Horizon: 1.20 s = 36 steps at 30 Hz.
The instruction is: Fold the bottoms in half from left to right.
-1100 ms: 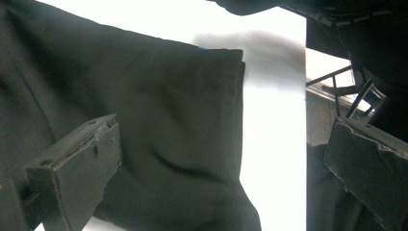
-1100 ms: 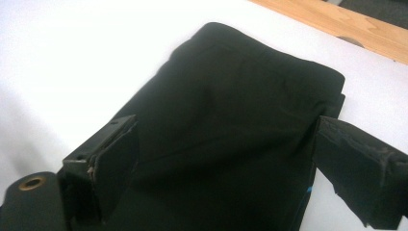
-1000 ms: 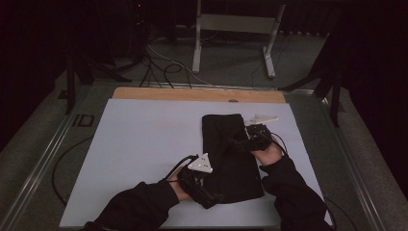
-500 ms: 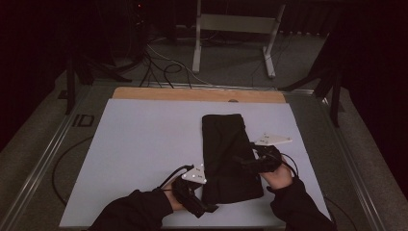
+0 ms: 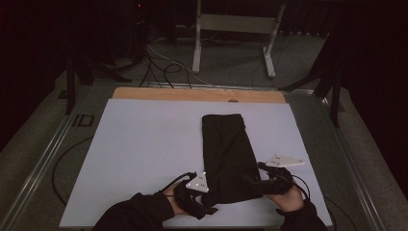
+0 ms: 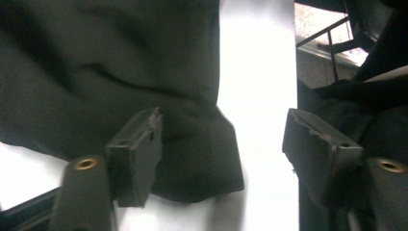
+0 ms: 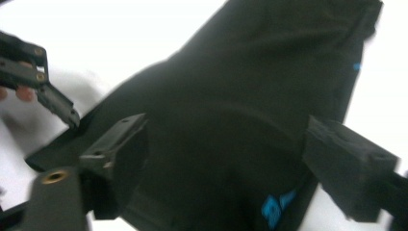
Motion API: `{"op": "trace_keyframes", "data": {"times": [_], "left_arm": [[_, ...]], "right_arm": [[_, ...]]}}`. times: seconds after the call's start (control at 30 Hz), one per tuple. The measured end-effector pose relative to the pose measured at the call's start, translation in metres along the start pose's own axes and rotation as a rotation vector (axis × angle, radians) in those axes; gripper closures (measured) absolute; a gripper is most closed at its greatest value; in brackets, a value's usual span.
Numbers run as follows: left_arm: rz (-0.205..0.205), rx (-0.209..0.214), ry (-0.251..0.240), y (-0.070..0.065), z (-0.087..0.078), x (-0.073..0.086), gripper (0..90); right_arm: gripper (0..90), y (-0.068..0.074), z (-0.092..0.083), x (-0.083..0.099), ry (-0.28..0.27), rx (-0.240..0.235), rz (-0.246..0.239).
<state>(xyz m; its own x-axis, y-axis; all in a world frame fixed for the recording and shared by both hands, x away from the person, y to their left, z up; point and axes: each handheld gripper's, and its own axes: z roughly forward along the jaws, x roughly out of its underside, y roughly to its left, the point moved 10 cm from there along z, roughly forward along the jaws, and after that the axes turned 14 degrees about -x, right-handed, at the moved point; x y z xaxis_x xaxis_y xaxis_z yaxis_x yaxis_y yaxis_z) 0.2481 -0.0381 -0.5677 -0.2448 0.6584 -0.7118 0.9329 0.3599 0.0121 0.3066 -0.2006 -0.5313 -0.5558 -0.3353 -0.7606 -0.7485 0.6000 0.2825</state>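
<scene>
A black folded garment (image 5: 226, 149) lies lengthwise on the pale table sheet (image 5: 144, 144). My left gripper (image 5: 208, 208) is at its near left corner. In the left gripper view the jaws (image 6: 223, 120) have just been closing, with the garment's corner (image 6: 120, 62) between them and the pads still off the cloth. My right gripper (image 5: 251, 183) is at the near right corner. Its jaws (image 7: 226, 130) stand apart over the garment (image 7: 250, 96), have closed a little, and are not pressing it. A blue logo (image 7: 275, 208) shows near the hem.
The left gripper's tip (image 7: 57, 103) shows far off in the right gripper view. A wooden strip (image 5: 192, 94) runs along the table's far edge. Beyond it are a metal stand (image 5: 231, 24) and cables (image 5: 163, 67) on the floor.
My right hand has slid along the garment's right edge toward the near end. My left hand has dropped slightly toward the near left corner. Both pairs of jaws have narrowed.
</scene>
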Motion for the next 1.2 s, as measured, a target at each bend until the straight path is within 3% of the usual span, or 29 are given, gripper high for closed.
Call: {"op": "trace_keyframes", "data": {"times": [0.17, 0.33, 0.4, 0.43, 0.47, 0.53, 0.63, 0.8, 0.83, 1.0, 1.2], "left_arm": [[0.03, -0.028, 0.034, 0.003, 0.008, 0.006, 42.5], [0.041, -0.031, 0.059, 0.006, 0.011, 0.011, 49.8], [0.039, -0.038, 0.059, 0.009, 0.012, 0.011, 54.0], [0.039, -0.038, 0.059, 0.009, 0.012, 0.011, 55.6], [0.046, -0.045, 0.064, 0.01, 0.011, 0.011, 57.3], [0.05, -0.061, 0.064, 0.012, 0.012, 0.011, 62.3], [0.048, -0.073, 0.069, 0.013, 0.012, 0.011, 67.6], [0.04, -0.089, 0.081, 0.018, 0.012, 0.011, 80.3], [0.023, -0.086, 0.075, 0.017, 0.013, 0.011, 81.4], [0.032, -0.097, 0.075, 0.018, 0.011, 0.01, 85.6], [0.036, -0.071, 0.082, 0.012, 0.007, 0.008, 87.1]], "right_arm": [[26.0, -0.003, 0.0, 0.024, 0.065, 0.026, 0.013], [41.3, -0.009, -0.003, 0.038, 0.112, 0.039, 0.02], [52.9, -0.01, -0.003, 0.044, 0.145, 0.044, 0.015], [52.9, -0.01, -0.003, 0.044, 0.145, 0.044, 0.015], [63.4, -0.009, -0.004, 0.047, 0.161, 0.04, 0.006], [74.5, -0.009, -0.004, 0.05, 0.184, 0.051, -0.008], [83.4, -0.009, -0.005, 0.05, 0.195, 0.058, -0.013], [86.4, -0.007, -0.009, 0.043, 0.159, 0.055, -0.003], [86.5, -0.006, -0.01, 0.042, 0.157, 0.055, -0.003], [86.9, -0.002, -0.017, 0.04, 0.139, 0.054, 0.009], [86.8, 0.001, -0.026, 0.045, 0.119, 0.056, 0.03]]}}
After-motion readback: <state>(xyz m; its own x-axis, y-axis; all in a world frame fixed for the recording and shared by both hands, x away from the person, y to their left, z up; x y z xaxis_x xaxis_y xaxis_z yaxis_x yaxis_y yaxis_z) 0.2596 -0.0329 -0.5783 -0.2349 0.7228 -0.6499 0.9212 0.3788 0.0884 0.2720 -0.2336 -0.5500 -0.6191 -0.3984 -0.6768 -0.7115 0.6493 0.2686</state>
